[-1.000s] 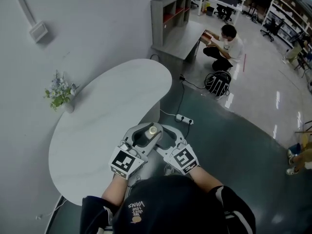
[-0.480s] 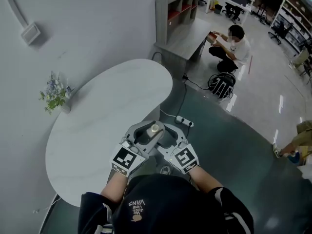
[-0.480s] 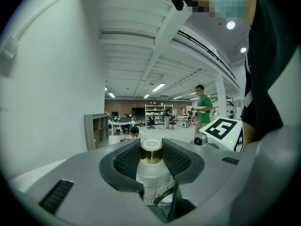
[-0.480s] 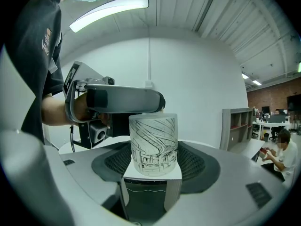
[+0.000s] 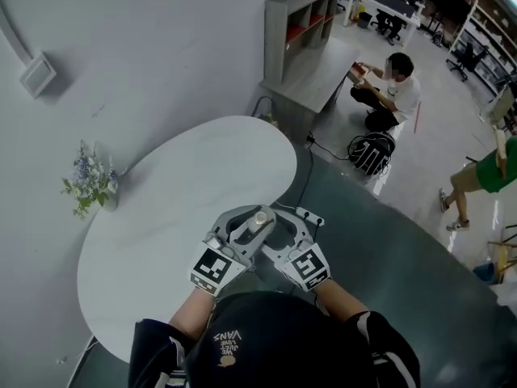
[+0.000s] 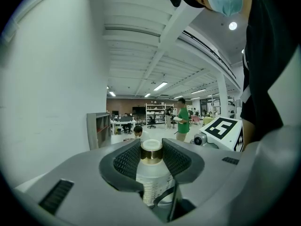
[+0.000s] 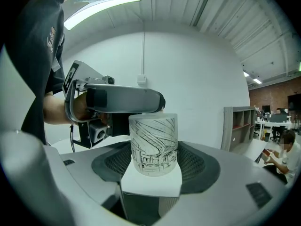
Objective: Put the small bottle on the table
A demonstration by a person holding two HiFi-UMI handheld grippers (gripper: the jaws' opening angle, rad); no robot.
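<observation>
The small bottle [image 6: 151,174], clear with a gold-banded white cap [image 5: 259,217], stands upright between the pads of my left gripper [image 6: 151,157], which is shut on it. In the head view the left gripper [image 5: 242,234] hangs over the near right edge of the white oval table [image 5: 178,208]. My right gripper [image 5: 284,233] is pressed close beside it. In the right gripper view, the right gripper [image 7: 154,163] is shut on a frosted cup [image 7: 153,142] printed with line drawings, which rests on a white square piece [image 7: 150,182].
A small vase of flowers [image 5: 89,186] stands at the table's far left edge by the wall. Beyond the table are a grey shelf unit [image 5: 303,23], a crouching person [image 5: 392,87], a backpack [image 5: 371,153] and a power strip [image 5: 311,214] on the floor. A person in green [image 5: 485,172] walks at the right.
Both grippers keep their holds and stay together at the table's edge; the view has shifted slightly. A person in green has come into sight at the right.
</observation>
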